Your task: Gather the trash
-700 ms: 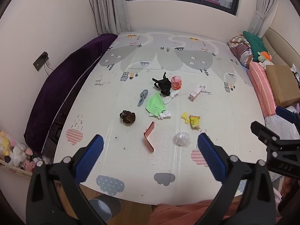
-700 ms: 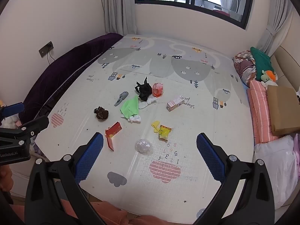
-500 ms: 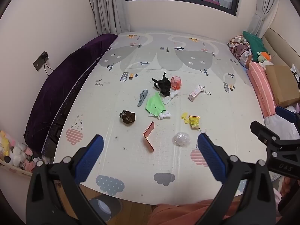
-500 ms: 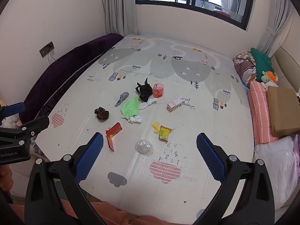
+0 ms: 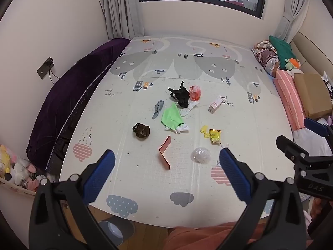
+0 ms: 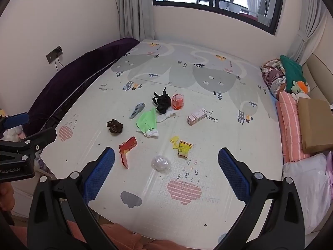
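Both claws, left claw (image 5: 164, 166) and right claw (image 6: 165, 166), are wide open and empty; the clear wrapper (image 6: 160, 163) by the red card (image 6: 127, 148) looks light and crinkly, so pinch its middle

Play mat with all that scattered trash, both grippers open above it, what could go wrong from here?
1. The clear plastic ball is pale against the play mat, so it may get overlooked.
2. The black bag, red bag and white tissue touch; a grab could drag neighbours.
3. The red card stands folded on edge, so the right gripper might tip it over instead of pinching it.
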Demonstrator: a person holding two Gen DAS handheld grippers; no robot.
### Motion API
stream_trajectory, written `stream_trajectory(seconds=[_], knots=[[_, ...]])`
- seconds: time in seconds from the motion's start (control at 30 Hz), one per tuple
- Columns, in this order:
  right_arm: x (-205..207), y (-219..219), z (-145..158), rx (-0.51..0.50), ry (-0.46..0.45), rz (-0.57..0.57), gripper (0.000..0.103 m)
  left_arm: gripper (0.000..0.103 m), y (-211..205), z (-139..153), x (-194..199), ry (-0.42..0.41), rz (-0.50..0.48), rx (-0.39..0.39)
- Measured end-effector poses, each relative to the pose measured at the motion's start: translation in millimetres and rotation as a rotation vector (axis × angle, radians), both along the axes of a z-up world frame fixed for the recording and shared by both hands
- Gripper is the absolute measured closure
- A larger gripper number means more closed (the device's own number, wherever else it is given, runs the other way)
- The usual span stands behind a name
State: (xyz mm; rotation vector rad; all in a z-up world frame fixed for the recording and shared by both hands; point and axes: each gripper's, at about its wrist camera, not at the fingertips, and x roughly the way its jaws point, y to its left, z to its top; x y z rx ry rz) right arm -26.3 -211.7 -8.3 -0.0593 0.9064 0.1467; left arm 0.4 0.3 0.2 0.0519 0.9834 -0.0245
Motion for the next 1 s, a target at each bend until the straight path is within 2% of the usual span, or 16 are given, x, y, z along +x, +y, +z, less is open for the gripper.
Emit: stream_trajectory(seconds=[1.0], knots=[[-3.1, -5.1, -1.2, 0.007, -0.008, 0.004, 0.007, 0.004, -3.8, 7.6, 0.7, -0.002, -0.002, 0.001]])
